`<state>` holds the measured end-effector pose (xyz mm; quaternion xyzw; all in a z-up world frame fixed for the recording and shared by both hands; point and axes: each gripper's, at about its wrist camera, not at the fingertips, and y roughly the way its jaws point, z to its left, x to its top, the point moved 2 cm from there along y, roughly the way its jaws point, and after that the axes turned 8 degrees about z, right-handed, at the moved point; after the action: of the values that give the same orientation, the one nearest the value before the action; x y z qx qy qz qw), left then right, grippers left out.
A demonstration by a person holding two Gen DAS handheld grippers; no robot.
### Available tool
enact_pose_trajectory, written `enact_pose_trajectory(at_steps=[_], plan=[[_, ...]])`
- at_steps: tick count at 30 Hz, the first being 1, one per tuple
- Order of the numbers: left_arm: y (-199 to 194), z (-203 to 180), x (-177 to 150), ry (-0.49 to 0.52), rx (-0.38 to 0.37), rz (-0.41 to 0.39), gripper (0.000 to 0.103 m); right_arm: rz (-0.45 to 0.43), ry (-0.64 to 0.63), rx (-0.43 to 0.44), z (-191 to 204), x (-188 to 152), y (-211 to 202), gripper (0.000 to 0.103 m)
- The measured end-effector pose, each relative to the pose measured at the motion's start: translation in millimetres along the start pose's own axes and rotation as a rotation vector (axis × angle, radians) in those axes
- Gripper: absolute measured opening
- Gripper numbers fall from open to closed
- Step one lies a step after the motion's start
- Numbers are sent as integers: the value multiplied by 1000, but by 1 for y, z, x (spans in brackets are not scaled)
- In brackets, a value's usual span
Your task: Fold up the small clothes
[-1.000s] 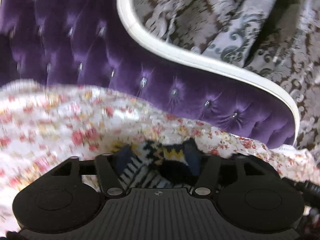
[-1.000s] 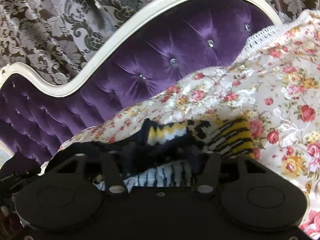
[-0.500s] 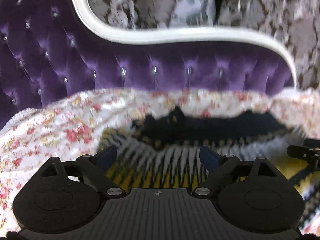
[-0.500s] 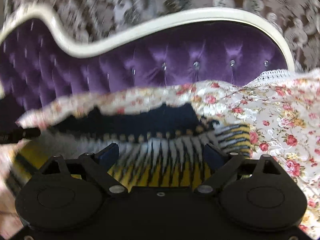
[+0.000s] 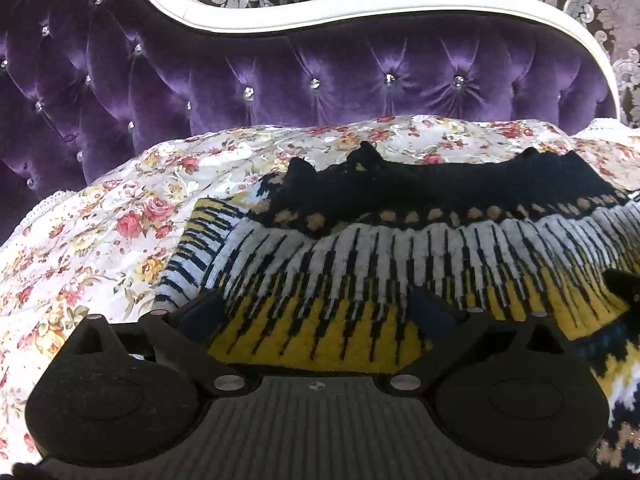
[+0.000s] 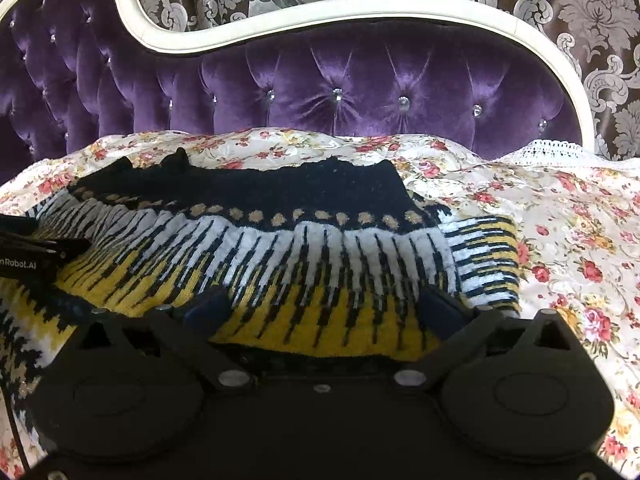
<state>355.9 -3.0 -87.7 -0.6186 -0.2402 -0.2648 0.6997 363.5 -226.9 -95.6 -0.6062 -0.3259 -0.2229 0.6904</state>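
Note:
A knitted sweater with black, white and yellow bands lies spread on the floral bedspread, its black edge toward the headboard. My left gripper hovers low over the yellow band near the sweater's left side. Its jaws are opening wide, the knit lies below them and the pads press on nothing. Over the sweater near its right side, my right gripper has its jaws opening just as wide, free of the cloth. Each gripper shows at the other view's edge: the right gripper and the left gripper.
A purple tufted headboard with a white curved frame stands just behind the sweater. Patterned grey-brown curtains hang beyond it. The bedspread stretches to the right, with a white lace edge at the headboard.
Both grippers held bunched sweater edge a second ago. Their jaws have spread and let it go, both views rolled level, and the sweater now lies flat.

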Motion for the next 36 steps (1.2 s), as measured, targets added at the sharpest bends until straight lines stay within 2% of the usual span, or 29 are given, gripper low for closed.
enact_pose_trajectory(at_steps=[3, 7, 28, 30, 33, 36], plan=[[0, -3, -3, 0, 11, -18, 103, -9, 3, 4, -1, -1, 1, 103], [2, 0, -2, -11, -7, -12, 103, -21, 1, 1, 0, -3, 1, 103], [3, 1, -4, -14, -3, -19, 103, -39, 6, 6, 0, -4, -4, 103], [3, 1, -4, -15, -5, -21, 103, -33, 20, 31, -3, -3, -5, 103], [3, 0, -4, -15, -3, -19, 103, 3, 50, 116, -15, 4, -11, 102], [3, 1, -3, -15, -4, -20, 103, 3, 204, 219, -41, 11, -30, 101]])
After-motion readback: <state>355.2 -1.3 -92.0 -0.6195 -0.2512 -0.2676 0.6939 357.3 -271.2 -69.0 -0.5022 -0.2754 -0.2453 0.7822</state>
